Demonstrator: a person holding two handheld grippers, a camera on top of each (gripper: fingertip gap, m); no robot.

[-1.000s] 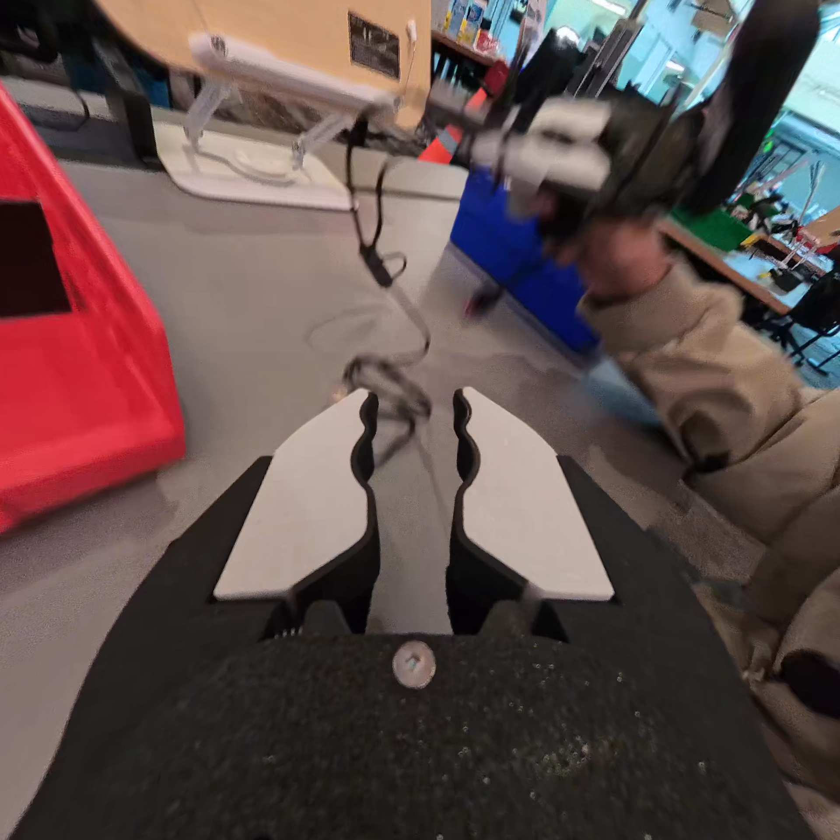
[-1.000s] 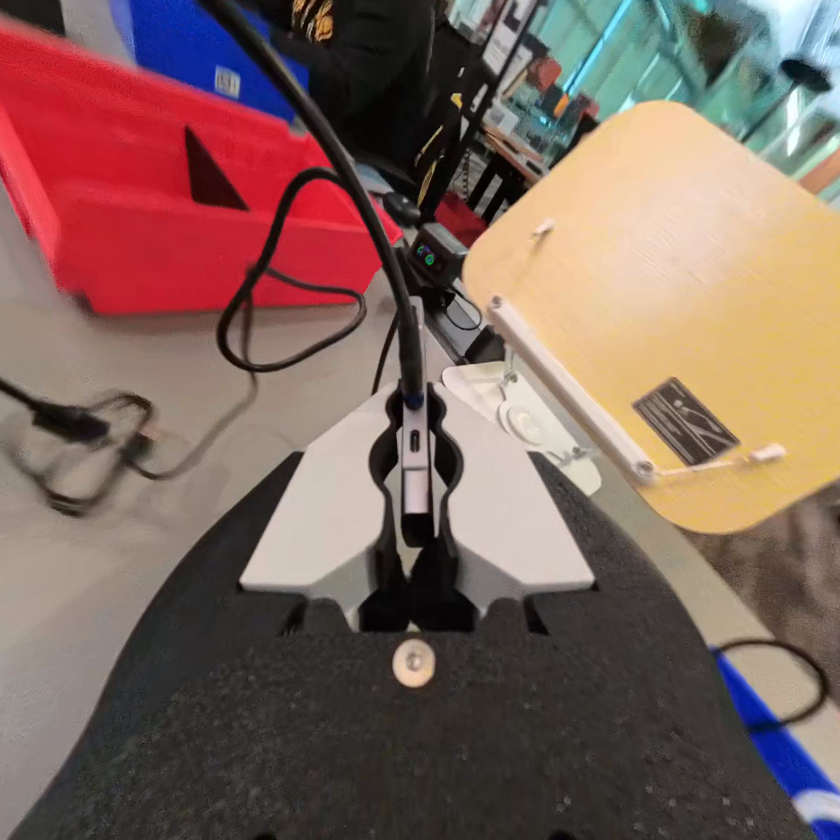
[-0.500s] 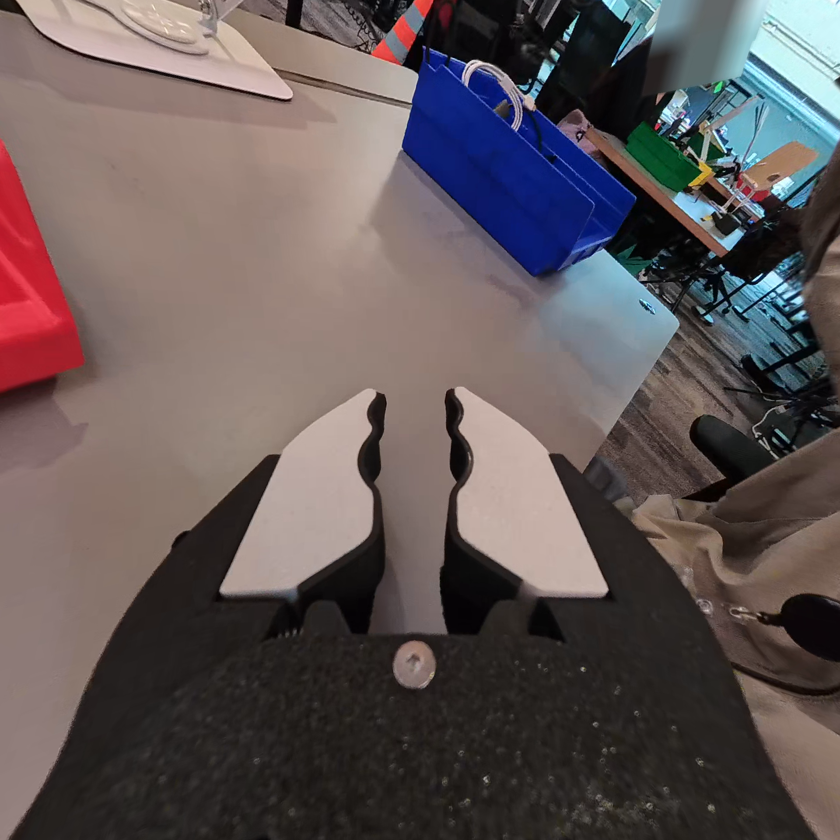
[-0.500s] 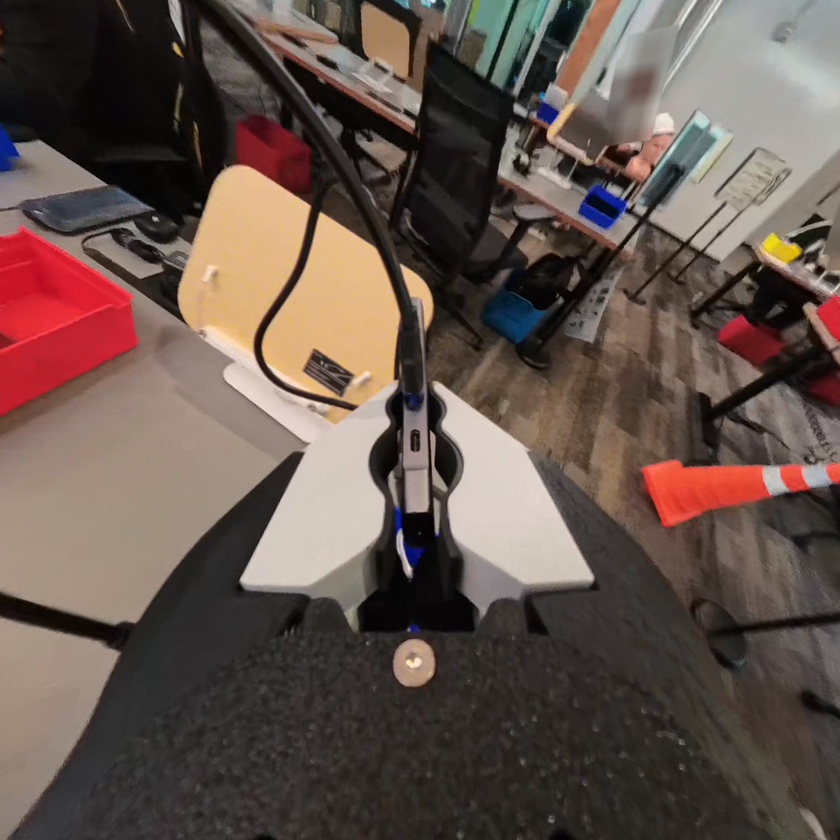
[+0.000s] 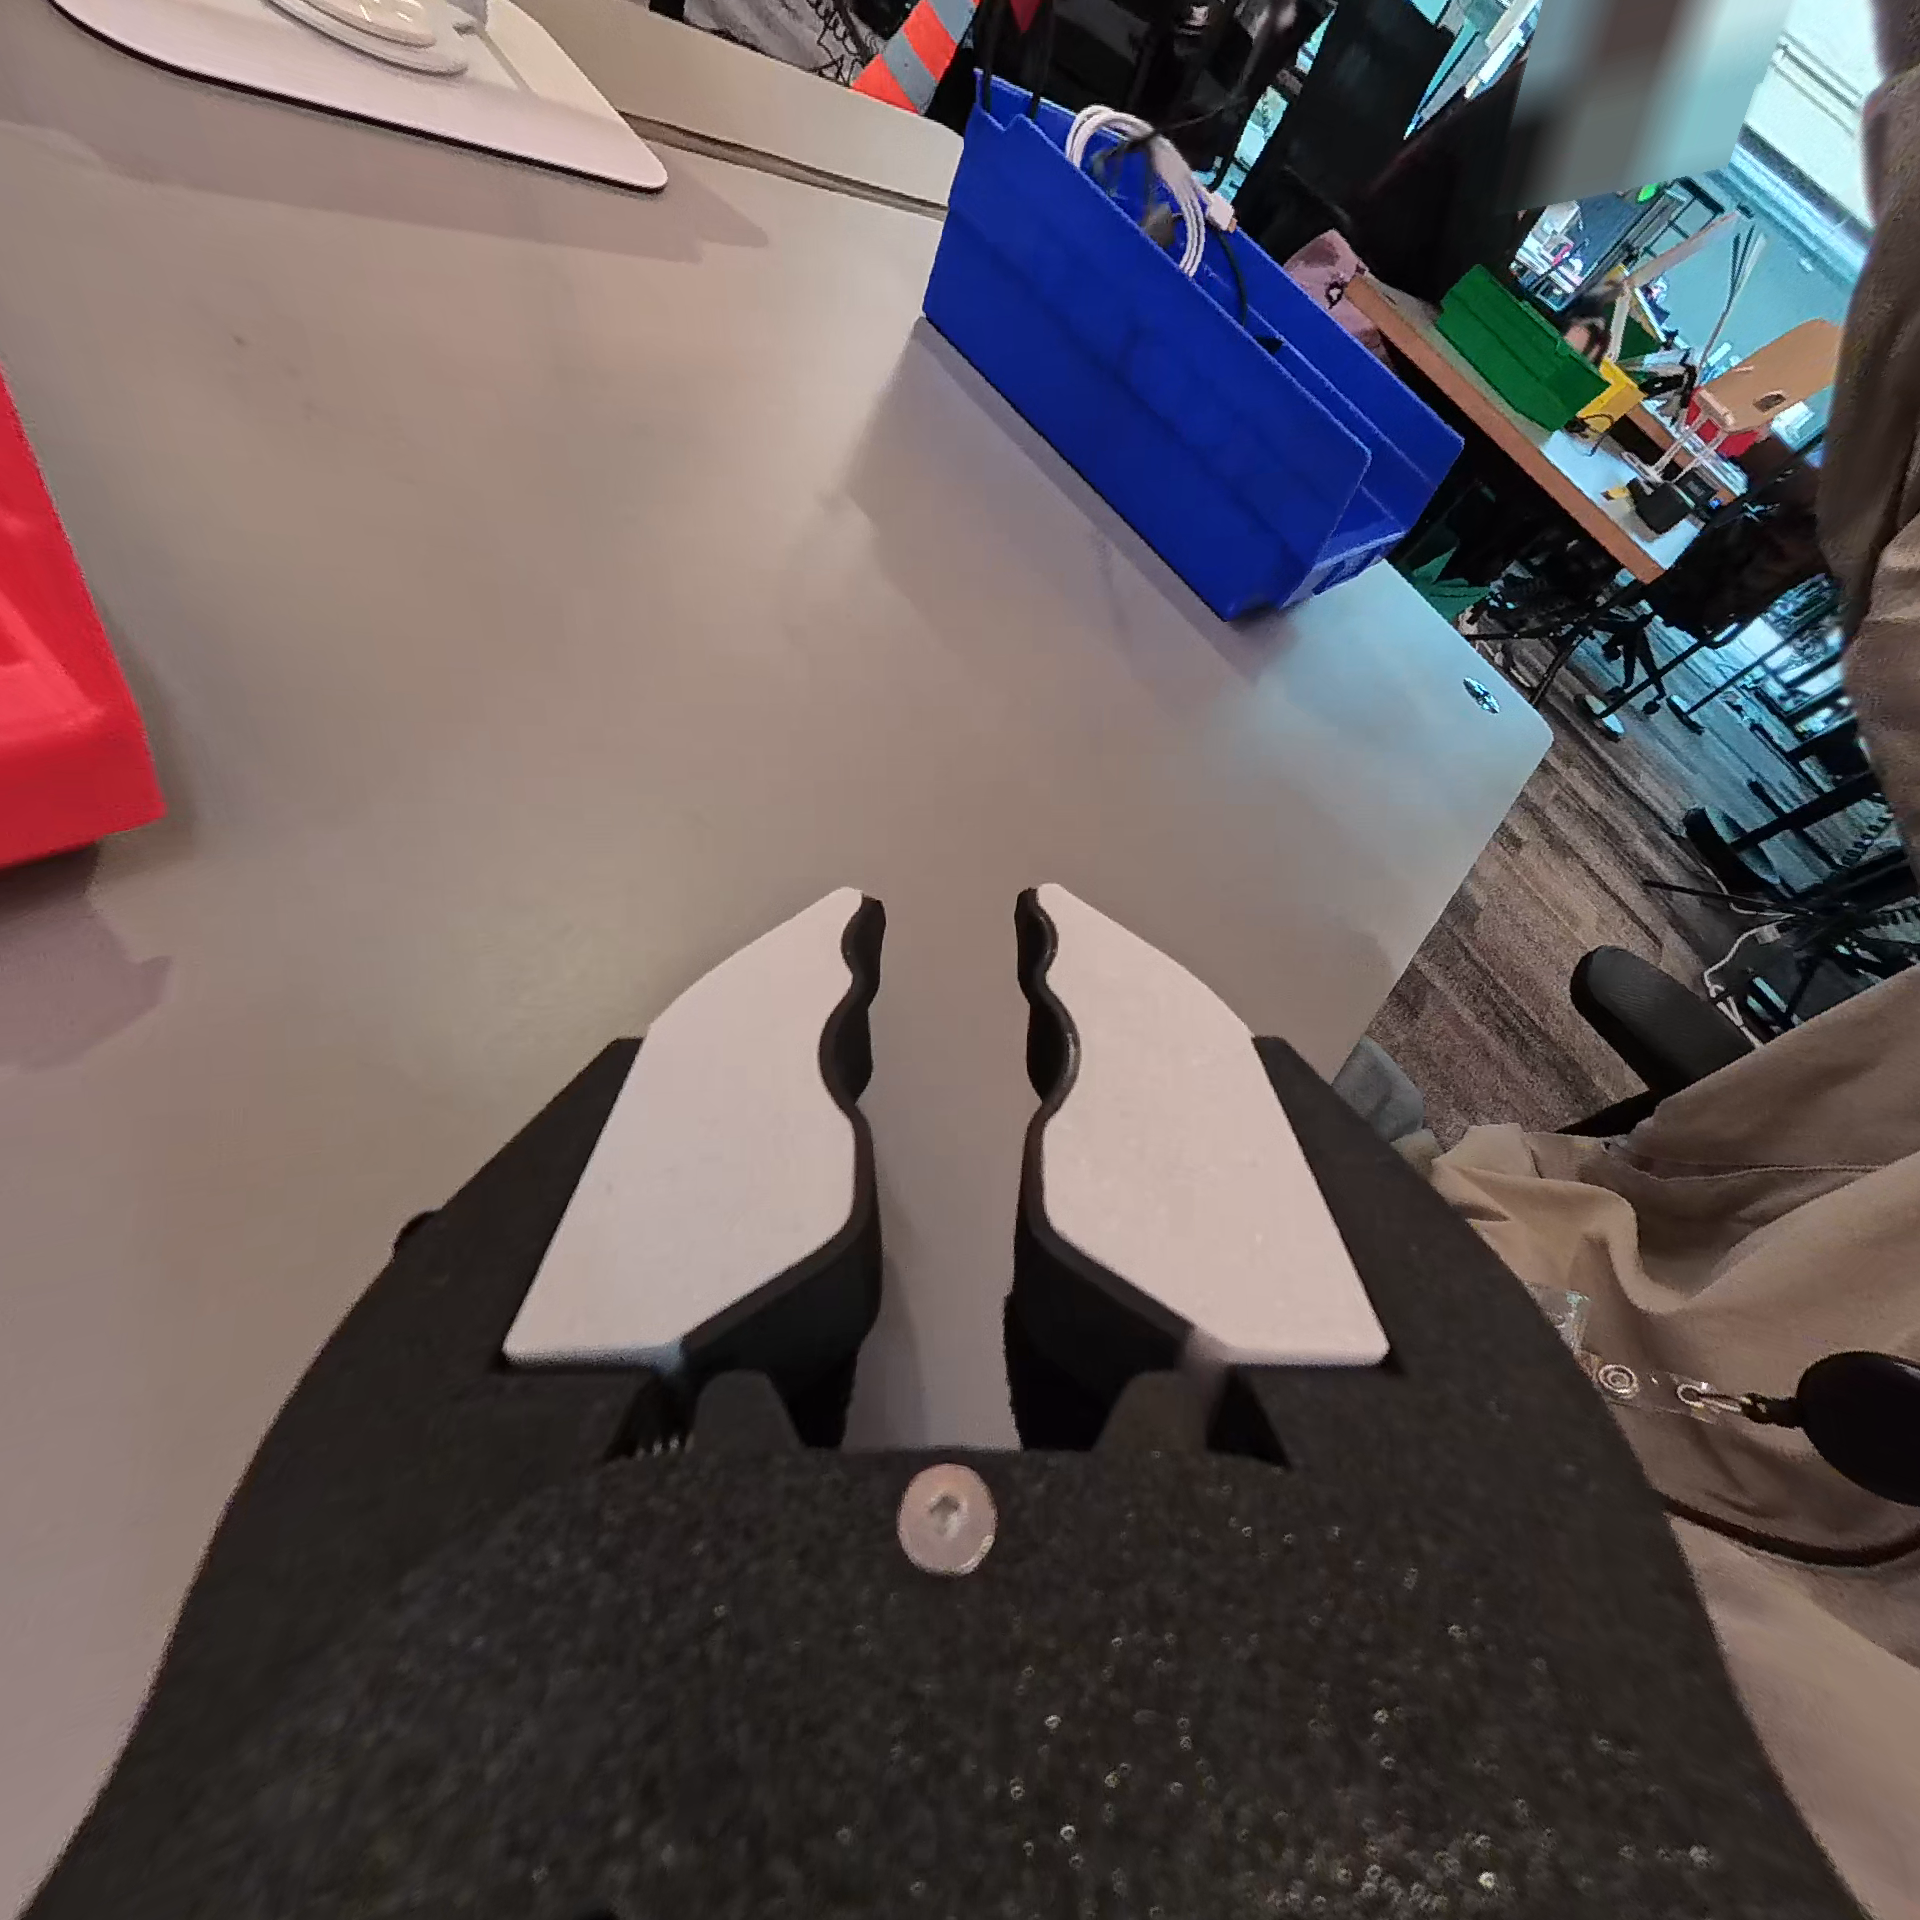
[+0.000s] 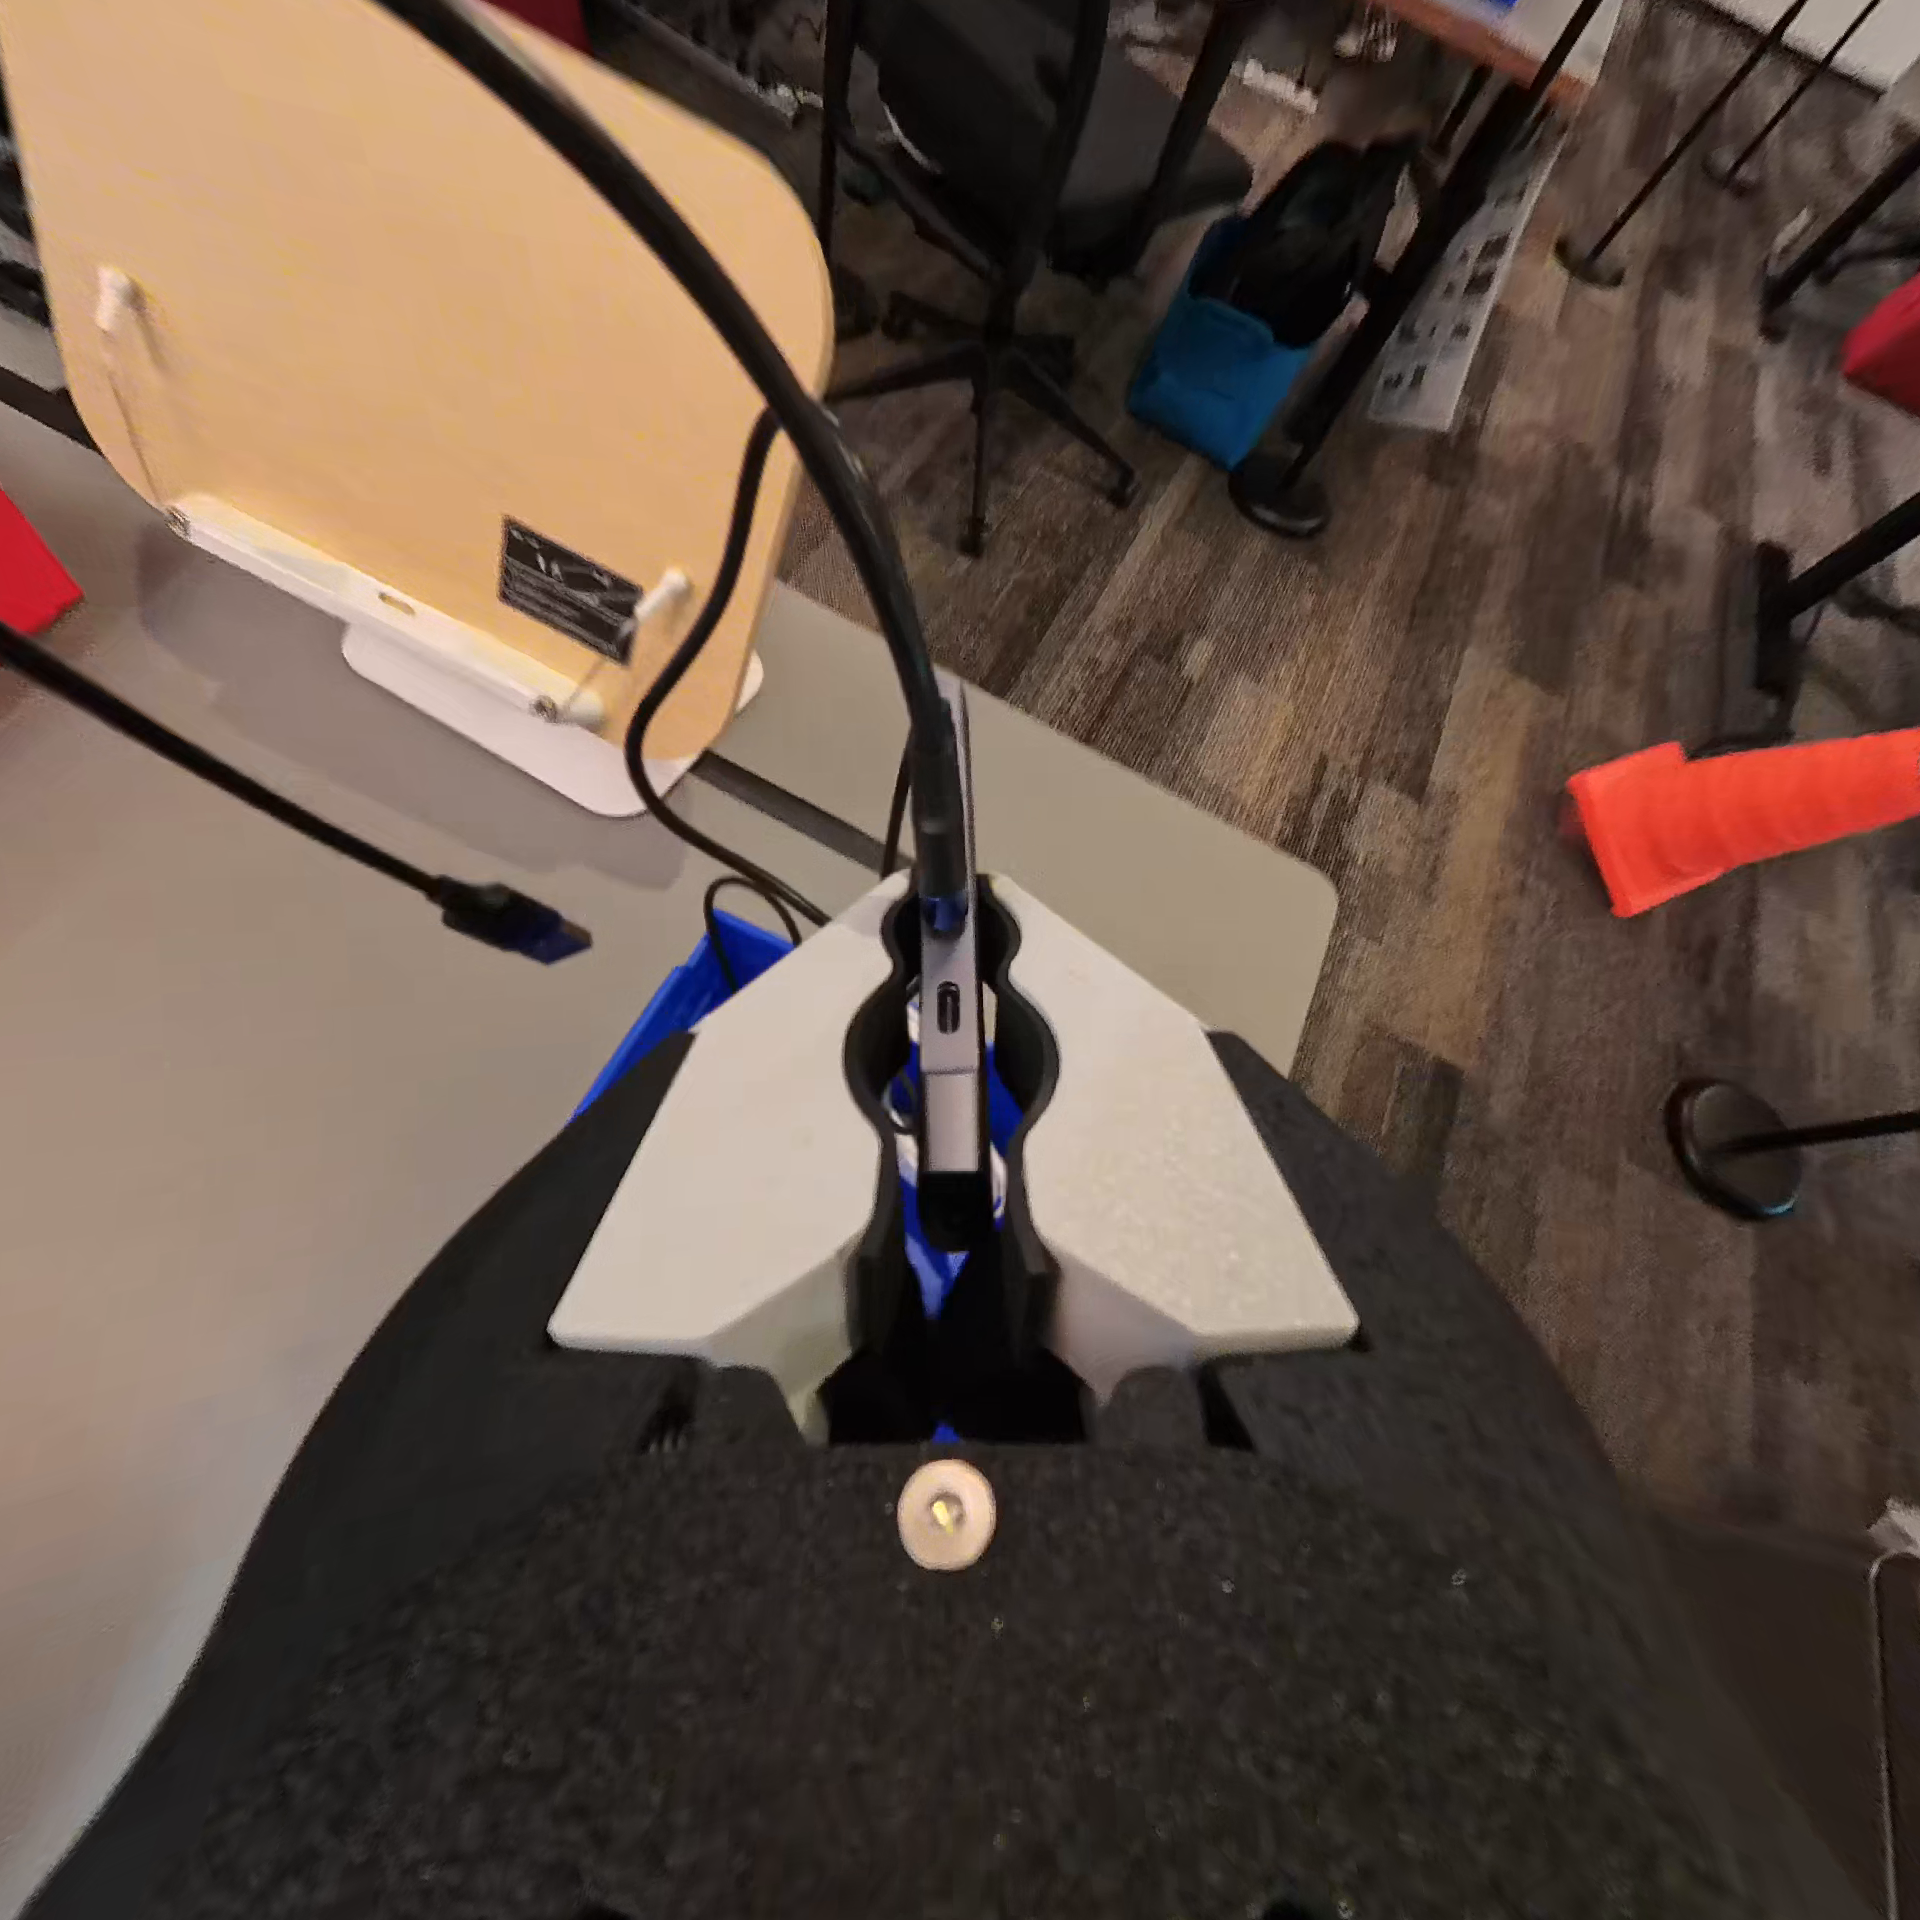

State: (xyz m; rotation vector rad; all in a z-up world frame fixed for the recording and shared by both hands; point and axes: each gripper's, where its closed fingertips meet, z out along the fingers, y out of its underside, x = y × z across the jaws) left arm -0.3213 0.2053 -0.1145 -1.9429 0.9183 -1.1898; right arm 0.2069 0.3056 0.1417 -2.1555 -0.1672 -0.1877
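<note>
Right hand-held gripper (image 6: 951, 914): clamped on a slim grey adapter (image 6: 951, 1081), black cable (image 6: 727, 301) trailing, above blue bin (image 6: 717, 977). Left hand-held gripper (image 5: 949, 914): jaws parted, empty, over bare table (image 5: 520, 520).

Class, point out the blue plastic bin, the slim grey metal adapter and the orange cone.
blue plastic bin (image 5: 1122, 384), left wrist view, long side wall
slim grey metal adapter (image 6: 951, 1091), right wrist view, flat face
orange cone (image 6: 1745, 810), right wrist view, body

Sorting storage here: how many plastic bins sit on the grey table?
2. A red bin at the left edge of the left wrist view, and a blue bin with cables near the table's far right corner. Others may lie out of frame.
</note>
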